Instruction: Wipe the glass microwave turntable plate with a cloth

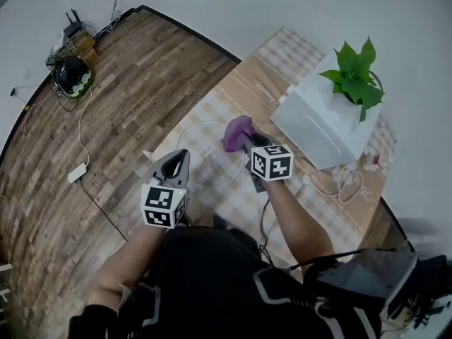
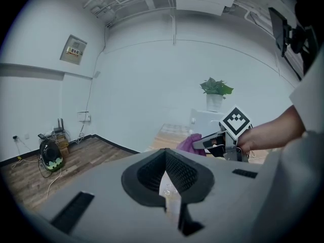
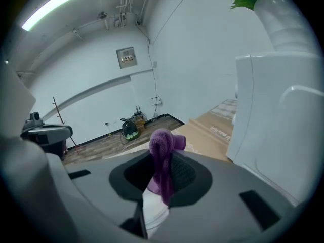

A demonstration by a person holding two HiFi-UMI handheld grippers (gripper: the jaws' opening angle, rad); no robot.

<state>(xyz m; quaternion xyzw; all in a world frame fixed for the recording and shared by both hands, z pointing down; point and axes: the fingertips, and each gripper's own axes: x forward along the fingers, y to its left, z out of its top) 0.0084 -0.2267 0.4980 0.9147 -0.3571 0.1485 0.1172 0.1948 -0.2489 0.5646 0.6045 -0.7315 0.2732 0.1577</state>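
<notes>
A person stands over a worktop [image 1: 247, 87] partly covered in checked fabric, a tool in each hand; the left tool [image 1: 179, 158] is clenched on the near rim of the clear glass turntable plate [image 1: 201, 143], a glassy edge showing between its pads; the right tool [image 1: 248, 141] is clenched on a bunched purple cloth [image 1: 237, 131], which sits at the plate's right rim; just beyond stands a white microwave [image 1: 321, 127] with a green potted plant [image 1: 357, 76] on top.
</notes>
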